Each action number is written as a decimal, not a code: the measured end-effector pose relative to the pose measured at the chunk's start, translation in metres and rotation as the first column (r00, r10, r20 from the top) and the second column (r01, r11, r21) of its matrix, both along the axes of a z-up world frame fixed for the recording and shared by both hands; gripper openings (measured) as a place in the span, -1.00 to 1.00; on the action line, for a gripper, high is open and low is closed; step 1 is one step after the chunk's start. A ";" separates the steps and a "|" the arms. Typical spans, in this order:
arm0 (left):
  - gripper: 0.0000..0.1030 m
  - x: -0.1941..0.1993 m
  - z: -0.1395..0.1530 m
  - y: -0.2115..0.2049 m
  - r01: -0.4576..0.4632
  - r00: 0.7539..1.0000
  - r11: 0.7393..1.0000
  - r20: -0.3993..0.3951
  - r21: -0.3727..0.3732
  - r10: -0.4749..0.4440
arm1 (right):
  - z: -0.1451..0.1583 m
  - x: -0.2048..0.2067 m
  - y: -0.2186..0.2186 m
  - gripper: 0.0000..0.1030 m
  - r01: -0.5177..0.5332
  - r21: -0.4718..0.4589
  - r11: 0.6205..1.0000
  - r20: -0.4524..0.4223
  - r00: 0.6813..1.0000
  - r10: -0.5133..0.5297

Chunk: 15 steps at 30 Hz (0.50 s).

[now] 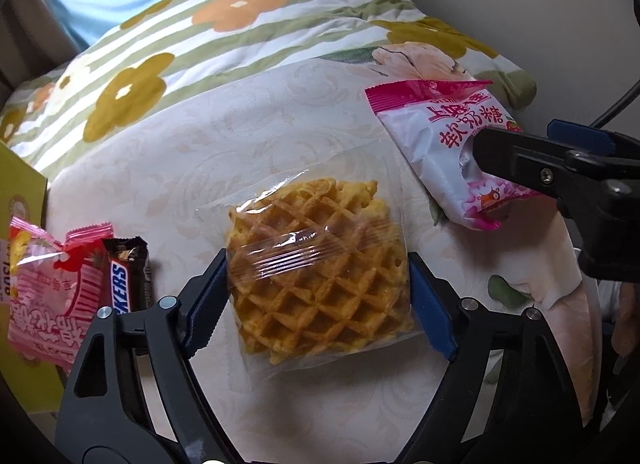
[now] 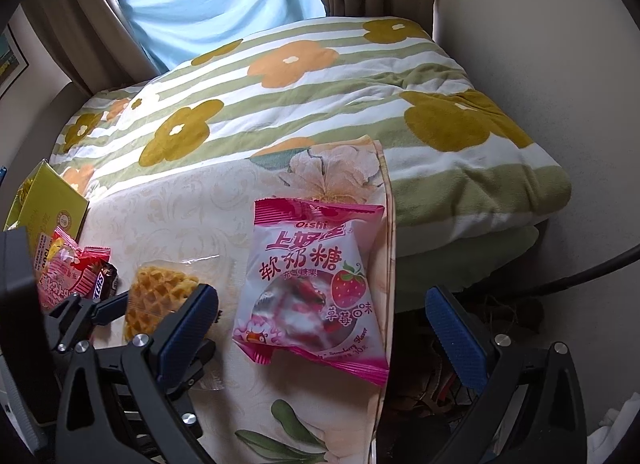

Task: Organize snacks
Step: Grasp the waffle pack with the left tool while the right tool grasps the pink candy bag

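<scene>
Left hand-held gripper [image 1: 318, 296] pinches the waffle pack [image 1: 316, 284]; right hand-held gripper [image 2: 320, 328] spread at the cloth's edge [image 2: 390, 264].

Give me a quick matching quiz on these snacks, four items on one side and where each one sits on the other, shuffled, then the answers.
Things:
1. waffle pack
2. pink strawberry candy bag
3. Snickers bar
4. yellow box

Places:
A. at the far left edge, behind the small snacks
B. between the blue pads of the left gripper
C. in front of the open right gripper, near the cloth's right edge
D. beside a pink and red wrapper, left of the waffle

Pairs: 1-B, 2-C, 3-D, 4-A
</scene>
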State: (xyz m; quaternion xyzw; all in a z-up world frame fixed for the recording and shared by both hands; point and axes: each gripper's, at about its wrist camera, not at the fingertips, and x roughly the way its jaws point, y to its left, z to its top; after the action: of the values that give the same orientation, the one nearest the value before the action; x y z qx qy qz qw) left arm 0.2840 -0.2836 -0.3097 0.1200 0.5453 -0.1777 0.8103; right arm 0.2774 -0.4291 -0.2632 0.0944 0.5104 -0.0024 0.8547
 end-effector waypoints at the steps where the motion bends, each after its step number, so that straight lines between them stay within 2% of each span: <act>1: 0.57 0.000 0.002 0.003 -0.009 1.000 1.000 0.002 -0.001 0.009 | -0.001 0.001 0.002 0.99 -0.005 -0.003 1.000 0.001 1.000 0.005; 5: 0.57 0.003 0.007 0.014 -0.029 1.000 1.000 0.012 0.002 0.029 | -0.010 0.006 0.011 0.99 -0.032 -0.029 0.999 -0.005 0.999 0.032; 15: 0.57 0.005 0.019 0.030 -0.065 0.997 0.998 0.042 -0.014 0.065 | -0.024 0.016 0.028 0.77 -0.100 -0.160 0.982 -0.019 0.995 0.098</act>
State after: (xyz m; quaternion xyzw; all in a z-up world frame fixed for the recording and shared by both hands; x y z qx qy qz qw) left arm 0.2889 -0.2531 -0.2903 0.1008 0.5307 -0.1520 0.8277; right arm 0.2932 -0.4014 -0.2873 -0.0001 0.5174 -0.0016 0.8558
